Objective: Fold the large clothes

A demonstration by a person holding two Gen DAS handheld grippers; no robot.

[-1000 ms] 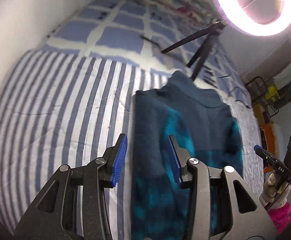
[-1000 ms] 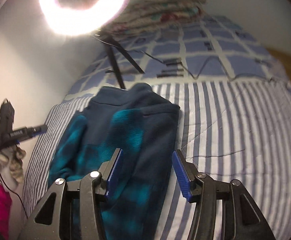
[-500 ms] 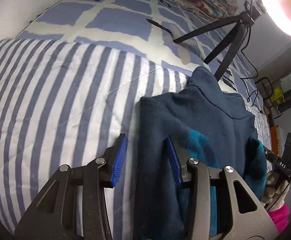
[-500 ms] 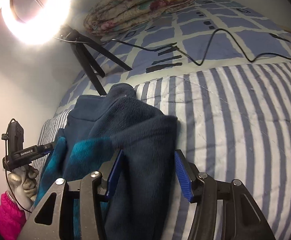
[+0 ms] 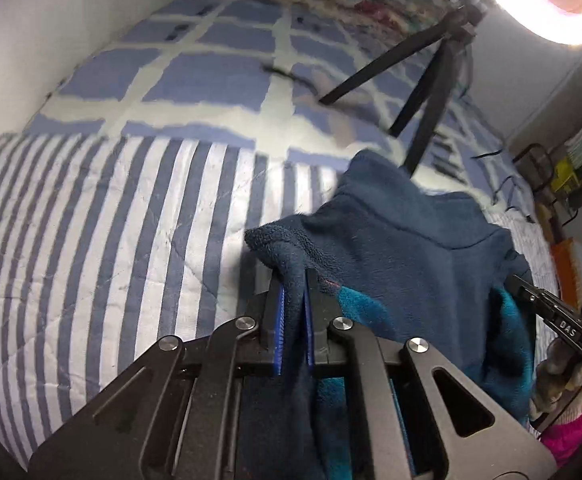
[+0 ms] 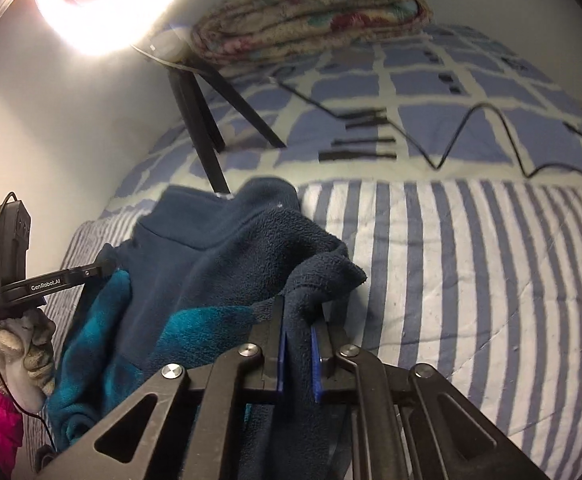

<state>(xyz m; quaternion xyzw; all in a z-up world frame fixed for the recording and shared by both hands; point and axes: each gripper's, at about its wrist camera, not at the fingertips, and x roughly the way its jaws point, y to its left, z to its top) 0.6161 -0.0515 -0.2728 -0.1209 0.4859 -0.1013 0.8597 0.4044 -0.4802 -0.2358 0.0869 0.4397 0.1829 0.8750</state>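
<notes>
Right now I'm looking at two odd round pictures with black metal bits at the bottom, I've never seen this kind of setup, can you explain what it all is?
There is no robot here. A person holds a pair of hand-operated tongs in each hand, and each pair carries a wide-angle camera looking forward along its two fingers. That is why both pictures look round and bulged.

One picture comes from the left tongs, the other from the right tongs. Both have their blue pads closed on the edge of a dark blue and teal fleece top, lifting it off the striped bedspread.

A ring light on a black tripod stands on the bed, a folded floral blanket lies beyond it, and a black cable snakes across the checked cover. Each view also shows the other, gloved hand at its edge.
</notes>
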